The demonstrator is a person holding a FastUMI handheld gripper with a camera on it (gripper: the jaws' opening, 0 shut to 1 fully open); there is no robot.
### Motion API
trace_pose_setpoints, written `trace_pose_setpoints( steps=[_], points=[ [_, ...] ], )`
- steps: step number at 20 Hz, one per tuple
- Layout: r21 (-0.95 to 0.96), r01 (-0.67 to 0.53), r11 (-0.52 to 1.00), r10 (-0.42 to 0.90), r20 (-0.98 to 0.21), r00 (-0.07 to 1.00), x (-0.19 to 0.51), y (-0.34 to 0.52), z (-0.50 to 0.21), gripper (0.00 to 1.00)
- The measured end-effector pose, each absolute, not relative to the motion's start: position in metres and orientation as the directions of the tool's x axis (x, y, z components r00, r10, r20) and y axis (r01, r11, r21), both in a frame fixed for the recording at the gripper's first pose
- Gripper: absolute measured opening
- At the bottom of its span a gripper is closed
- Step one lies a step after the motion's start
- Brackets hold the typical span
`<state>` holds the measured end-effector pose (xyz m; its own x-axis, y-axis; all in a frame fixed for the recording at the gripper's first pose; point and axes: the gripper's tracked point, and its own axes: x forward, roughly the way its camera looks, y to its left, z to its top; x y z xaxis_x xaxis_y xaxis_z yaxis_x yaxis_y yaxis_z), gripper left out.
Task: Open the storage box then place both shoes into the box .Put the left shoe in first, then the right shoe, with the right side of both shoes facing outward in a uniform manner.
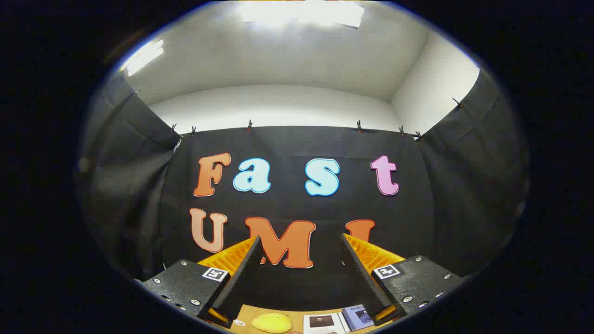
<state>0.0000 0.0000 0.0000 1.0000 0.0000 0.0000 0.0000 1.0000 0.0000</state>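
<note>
Gripper [299, 243] raised and aimed at the black cloth booth wall [297, 144], fingers spread wide, nothing between them; likely a start pose. Storage box and shoes not located. Below the fingers, on the tan wooden tabletop [297, 317]: soft yellow lump [271, 323], printed booklets [341, 320]; print unreadable.

— What carries the things here?
— A wooden table [297, 316], a thin strip of it showing low between the spread fingers of the gripper [299, 246].
— And on it?
— A yellow lump [272, 323], maybe a cloth, and beside it some printed booklets [341, 320] lying flat.
</note>
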Motion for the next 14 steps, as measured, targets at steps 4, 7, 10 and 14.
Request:
trace_pose_setpoints(
  steps=[4,7,10,14],
  points=[
    [-0.004,-0.029,1.0,0.029,0.026,0.999,-0.002,0.019,0.015,0.98],
    [-0.004,-0.042,0.999,0.042,0.024,0.999,-0.004,0.026,0.018,0.98],
    [0.024,-0.047,0.999,0.047,0.022,0.999,-0.003,0.031,0.02,0.98],
    [0.049,-0.034,0.998,0.035,-0.007,0.999,-0.001,0.033,0.008,0.98]
  ],
)
